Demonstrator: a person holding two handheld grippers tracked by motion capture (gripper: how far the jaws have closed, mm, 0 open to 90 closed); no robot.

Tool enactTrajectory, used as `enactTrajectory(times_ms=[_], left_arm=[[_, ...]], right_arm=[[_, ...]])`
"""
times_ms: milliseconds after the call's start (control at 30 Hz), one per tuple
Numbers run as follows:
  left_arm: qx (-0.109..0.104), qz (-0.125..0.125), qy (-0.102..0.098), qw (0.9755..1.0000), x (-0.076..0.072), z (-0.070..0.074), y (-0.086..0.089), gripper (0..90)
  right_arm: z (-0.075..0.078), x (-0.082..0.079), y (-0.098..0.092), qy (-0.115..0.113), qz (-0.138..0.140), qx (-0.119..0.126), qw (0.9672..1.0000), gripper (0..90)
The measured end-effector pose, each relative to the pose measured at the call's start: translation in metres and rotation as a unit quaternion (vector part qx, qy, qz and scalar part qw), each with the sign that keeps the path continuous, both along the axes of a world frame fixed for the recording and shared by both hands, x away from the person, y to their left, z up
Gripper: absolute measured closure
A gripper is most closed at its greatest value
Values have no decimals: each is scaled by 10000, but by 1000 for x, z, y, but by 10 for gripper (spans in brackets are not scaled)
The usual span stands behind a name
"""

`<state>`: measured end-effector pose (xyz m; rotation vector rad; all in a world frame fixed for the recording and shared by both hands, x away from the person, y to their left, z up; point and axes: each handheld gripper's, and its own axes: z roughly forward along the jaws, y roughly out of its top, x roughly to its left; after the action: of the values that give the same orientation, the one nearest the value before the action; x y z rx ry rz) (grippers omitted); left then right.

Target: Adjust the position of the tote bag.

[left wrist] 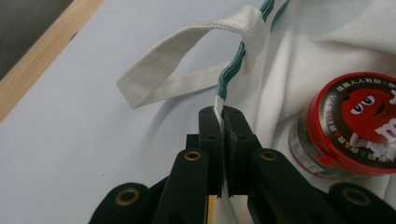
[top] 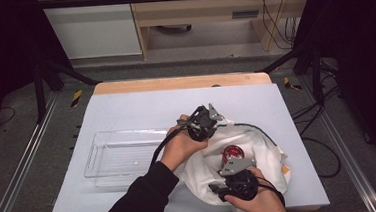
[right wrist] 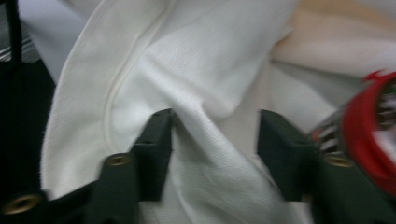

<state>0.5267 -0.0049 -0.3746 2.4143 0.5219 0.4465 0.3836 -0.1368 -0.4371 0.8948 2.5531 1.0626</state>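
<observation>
Bag: white cloth tote bag (top: 252, 154) with a green-trimmed rim, slumped on the worktop (top: 141, 107) toward its near right corner; one strap (left wrist: 161, 77) loops out flat toward the far edge.
Tin: round tin with a red lid (top: 231, 153) lying in the bag's open mouth, resting on the cloth; in the left gripper view the tin (left wrist: 348, 126) sits just beside the pinched rim.
Tray: clear plastic tray (top: 92, 160) on the near left part of the worktop, apart from the bag, nothing visible inside it.
Left gripper: left gripper (left wrist: 223, 122) has its fingers pressed together on the green-trimmed rim of the bag, the cloth running straight between the pads.
Right gripper: right gripper (right wrist: 215, 140) hangs over the near side of the bag with its fingers apart, a fold of white cloth rising between them; the pads do not look to be pressing on it yet, though the picture is blurred.
Step in hand: likely spreading the bag's mouth, one side already pinned, the other being sought.
Next move: probably calls for the right fingers to settle lower around a single layer of the near rim and shut, then both hands drawing apart so the tin lies free to be lifted; catching two layers would keep the mouth closed.
</observation>
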Motion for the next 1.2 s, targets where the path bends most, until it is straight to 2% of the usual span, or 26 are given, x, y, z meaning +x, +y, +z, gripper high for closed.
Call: enactTrajectory(times_ms=[133, 200, 300, 333, 500, 600, 633, 767, 900, 1033, 1133, 1167, 1200], left_arm=[[-18, 72, -84, 9999, 3, 6, 0, 878], [-85, 100, -143, 9998, 6, 12, 1, 880], [-176, 151, -214, 9995, 7, 18, 4, 881], [-182, 176, -253, 9994, 7, 20, 5, 882], [-166, 234, -255, 9993, 12, 21, 5, 881], [-59, 254, -111, 9996, 18, 10, 1, 881], [-28, 259, -93, 9996, 19, 7, 0, 881], [174, 283, -8, 9994, 24, -7, -5, 881], [228, 261, 192, 9992, 30, -19, -6, 880], [169, 169, 136, 9996, 25, -18, -4, 877], [96, 7, 29, 9999, 17, -11, -1, 855], [60, -3, -27, 10000, 13, -9, -1, 829], [15, -41, -31, 10000, 10, -8, -1, 687]], right_arm=[[-5, -3, 6, -64, 169, -289, 9994, 688], [-2, -5, 6, -38, 255, -256, 9993, 800], [-2, -6, 5, -52, 247, -230, 9994, 845], [1, -9, 5, -119, 219, -222, 9994, 866], [8, -16, 6, -225, 269, -169, 9992, 885], [3, -19, 6, -217, 304, -199, 9991, 888], [-2, -17, 6, -164, 309, -149, 9993, 889], [-6, -18, 8, -167, 353, -216, 9990, 889], [-9, -16, 10, -83, 345, -207, 9992, 888], [-10, -15, 8, -25, 289, -103, 9995, 885], [-12, -14, 8, -46, 330, -68, 9994, 882], [-12, -14, 8, -53, 319, -67, 9995, 881], [-12, -15, 8, -51, 306, -61, 9995, 878]])
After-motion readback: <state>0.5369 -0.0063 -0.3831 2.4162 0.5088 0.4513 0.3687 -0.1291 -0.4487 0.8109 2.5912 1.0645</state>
